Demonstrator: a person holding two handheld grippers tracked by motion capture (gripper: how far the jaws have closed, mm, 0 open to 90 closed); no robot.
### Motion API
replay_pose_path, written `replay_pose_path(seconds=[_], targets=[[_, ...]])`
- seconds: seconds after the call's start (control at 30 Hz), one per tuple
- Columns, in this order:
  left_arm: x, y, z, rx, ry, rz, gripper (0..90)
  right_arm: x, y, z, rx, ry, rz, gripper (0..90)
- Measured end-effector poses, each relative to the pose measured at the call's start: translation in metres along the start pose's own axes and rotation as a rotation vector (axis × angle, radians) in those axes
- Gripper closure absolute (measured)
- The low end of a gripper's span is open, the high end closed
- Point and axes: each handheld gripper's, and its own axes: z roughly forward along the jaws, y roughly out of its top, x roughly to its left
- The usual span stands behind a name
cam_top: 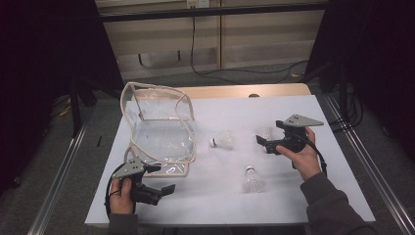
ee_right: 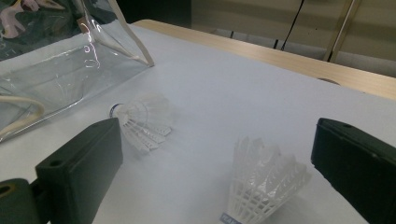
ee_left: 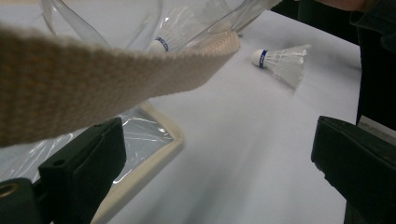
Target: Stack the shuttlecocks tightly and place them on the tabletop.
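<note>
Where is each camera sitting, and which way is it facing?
High view: above the person's side, looking forward and down on the white table; a sleeve, the left gripper and the right gripper show.
Left gripper view: on the left gripper, low beside the clear bag, looking across the table under its strap; its black fingers stand open.
Right gripper view: on the right gripper, facing the bag past a lying shuttlecock and a nearer shuttlecock; fingers open.
Shared: all three see the bag.
</note>
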Motion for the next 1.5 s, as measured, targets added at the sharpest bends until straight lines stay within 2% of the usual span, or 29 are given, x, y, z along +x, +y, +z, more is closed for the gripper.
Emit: replay_pose_path(seconds=[0.37,0.43,0.53,1.0,1.27,1.5], targets=[[0.000,0.000,0.000,0.002,0.001,0.000,3.4,-0.007,0.005,0.014,0.033,-0.018,-0.013,3.7],[0.000,0.000,0.000,0.002,0.000,-0.001,3.4,-0.009,0.005,0.016,0.034,-0.014,0.014,3.6],[0.000,0.000,0.000,0.006,-0.001,0.001,3.4,-0.011,0.006,0.018,0.049,-0.023,0.006,3.8],[0.000,-0.001,0.001,0.001,-0.002,-0.004,3.4,-0.012,0.004,0.031,0.085,-0.028,-0.004,4.9],[0.001,-0.001,0.000,0.002,-0.003,-0.003,3.4,-0.015,0.001,0.036,0.112,-0.025,-0.008,9.6],[0.001,-0.001,0.001,0.005,-0.005,-0.003,3.4,-0.017,0.001,0.041,0.134,-0.026,-0.038,14.8]])
